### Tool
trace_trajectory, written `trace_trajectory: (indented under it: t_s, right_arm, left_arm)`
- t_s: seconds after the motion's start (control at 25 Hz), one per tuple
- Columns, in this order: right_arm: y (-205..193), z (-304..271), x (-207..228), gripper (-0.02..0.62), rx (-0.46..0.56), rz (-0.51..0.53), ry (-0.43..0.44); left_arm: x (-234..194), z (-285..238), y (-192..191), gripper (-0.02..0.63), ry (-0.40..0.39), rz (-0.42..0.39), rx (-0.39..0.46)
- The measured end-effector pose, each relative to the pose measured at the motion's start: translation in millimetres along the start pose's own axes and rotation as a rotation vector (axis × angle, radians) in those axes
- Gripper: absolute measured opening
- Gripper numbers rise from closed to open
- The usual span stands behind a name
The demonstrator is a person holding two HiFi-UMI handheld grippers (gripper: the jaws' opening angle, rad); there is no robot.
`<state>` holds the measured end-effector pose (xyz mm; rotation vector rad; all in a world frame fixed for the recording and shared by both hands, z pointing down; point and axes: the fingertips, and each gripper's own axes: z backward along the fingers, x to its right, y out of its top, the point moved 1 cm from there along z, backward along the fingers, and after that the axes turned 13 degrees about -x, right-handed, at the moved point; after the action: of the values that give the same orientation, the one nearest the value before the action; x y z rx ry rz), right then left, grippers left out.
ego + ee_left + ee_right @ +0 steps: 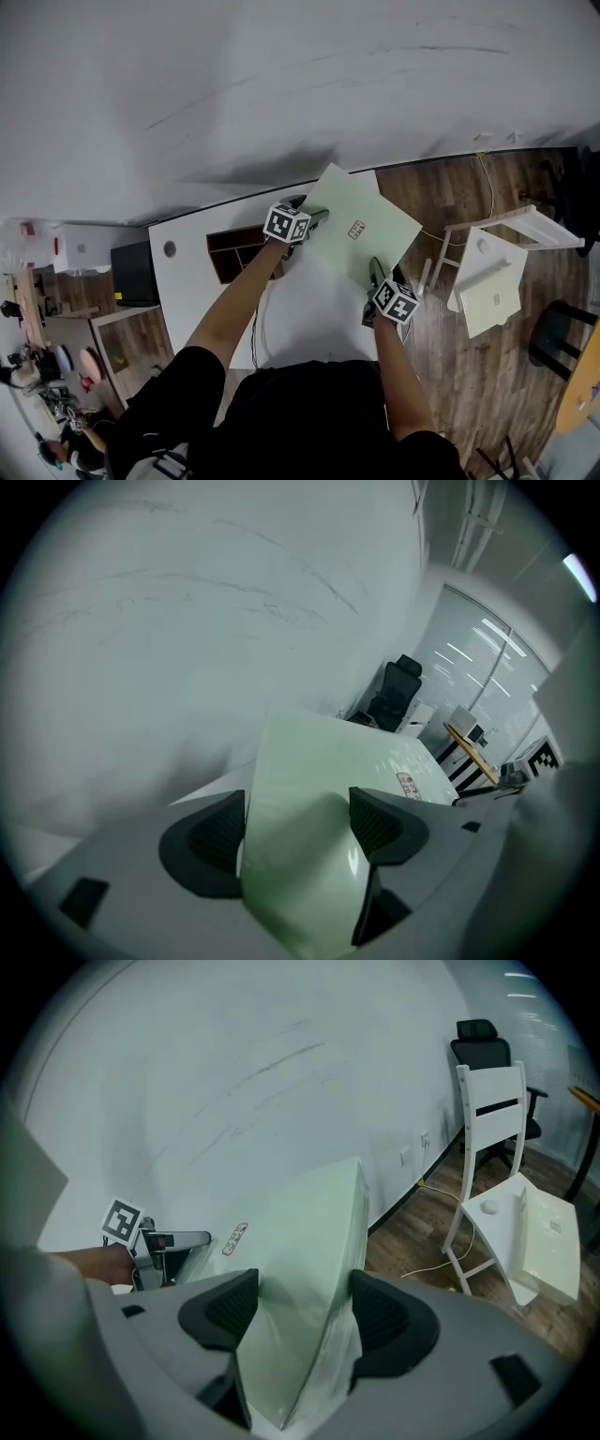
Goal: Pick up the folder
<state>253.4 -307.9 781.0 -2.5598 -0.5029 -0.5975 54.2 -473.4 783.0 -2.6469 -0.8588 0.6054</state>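
Folder: we see a pale green flat paper folder point(361, 230) with a small label, held over the right edge of the white worktop point(197, 253).
Left gripper point(298, 829): fingers point(217, 841) clamped on one folder edge.
Right gripper point(302, 1312): fingers point(384, 1316) clamped on the opposite edge.
Nearby: white chair point(492, 272) on the wooden floor point(450, 197).

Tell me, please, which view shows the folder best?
The head view: the folder shows almost whole, between the left tool and right tool. The left gripper view shows a bent corner, the right gripper view one edge.
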Motion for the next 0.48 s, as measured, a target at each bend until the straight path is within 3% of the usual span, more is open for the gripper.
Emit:
trace_trajectory:
  t_s: [0.24, 0.48]
  right_arm:
    - [5.0, 6.4, 8.7, 0.299, 0.011, -0.012, 0.004]
    - [5.5, 30.0, 12.4, 0.299, 0.072, 0.020, 0.021]
  left_arm:
    - [8.9, 7.4, -12.7, 0.337, 0.033, 0.039, 0.005]
    - [32.5, 24.2, -21.9, 0.337, 0.042, 0.014, 0.037]
